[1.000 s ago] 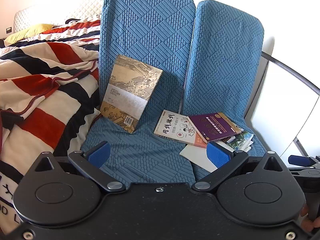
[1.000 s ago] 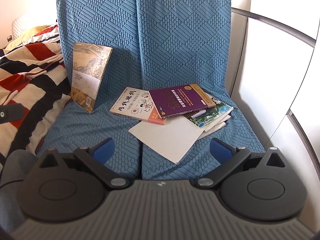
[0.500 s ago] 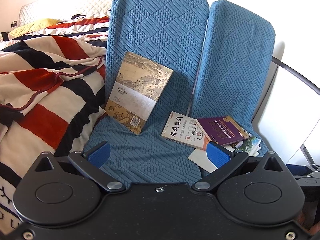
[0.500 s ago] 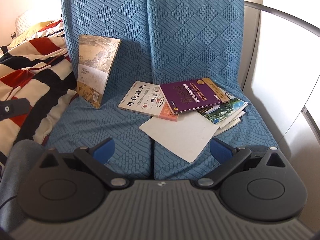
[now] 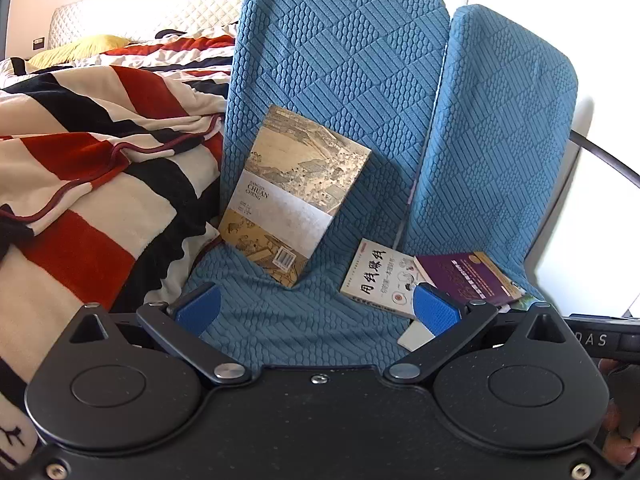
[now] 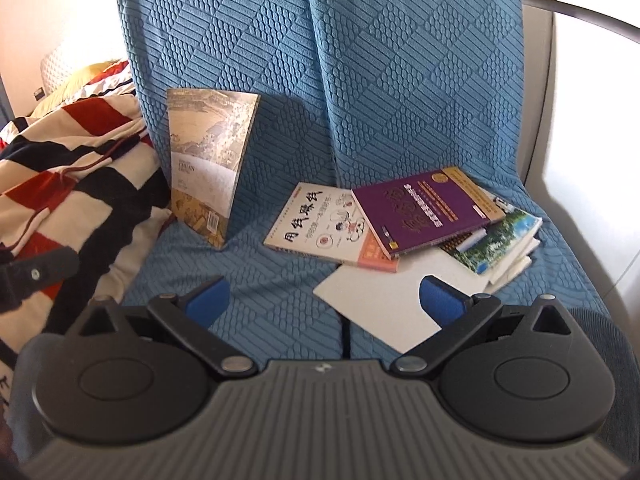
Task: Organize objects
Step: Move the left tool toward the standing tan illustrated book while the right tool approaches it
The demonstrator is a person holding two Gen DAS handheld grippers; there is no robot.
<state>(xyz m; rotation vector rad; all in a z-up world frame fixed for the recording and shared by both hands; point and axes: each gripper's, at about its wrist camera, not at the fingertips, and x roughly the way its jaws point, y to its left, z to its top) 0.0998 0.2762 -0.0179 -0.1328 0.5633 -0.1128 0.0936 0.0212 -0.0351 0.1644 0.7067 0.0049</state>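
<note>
Left wrist view: left claw (image 5: 316,310) gaped wide, gripping nothing, low centre; tan landscape-cover book (image 5: 294,196) leaned on the blue quilted seat (image 5: 340,60) mid-frame.

Right wrist view: right claw (image 6: 325,299) also wide, empty; purple paperback book (image 6: 428,208) topped the messy pile centre-right.

This is a home, most likely a bedroom. A bed sits just left of the sofa (image 5: 336,80), which wears a blue quilted cover. On the bed lies a striped blanket (image 5: 92,184) in red, black and cream, touching the sofa's left side, and farther back, left of the sofa's top, are a yellow pillow (image 5: 76,46) and a white padded headboard (image 5: 132,12). Books (image 6: 384,224) lie scattered on the sofa seat, and one more leans against its backrest. A pale wall rises behind the sofa.
</note>
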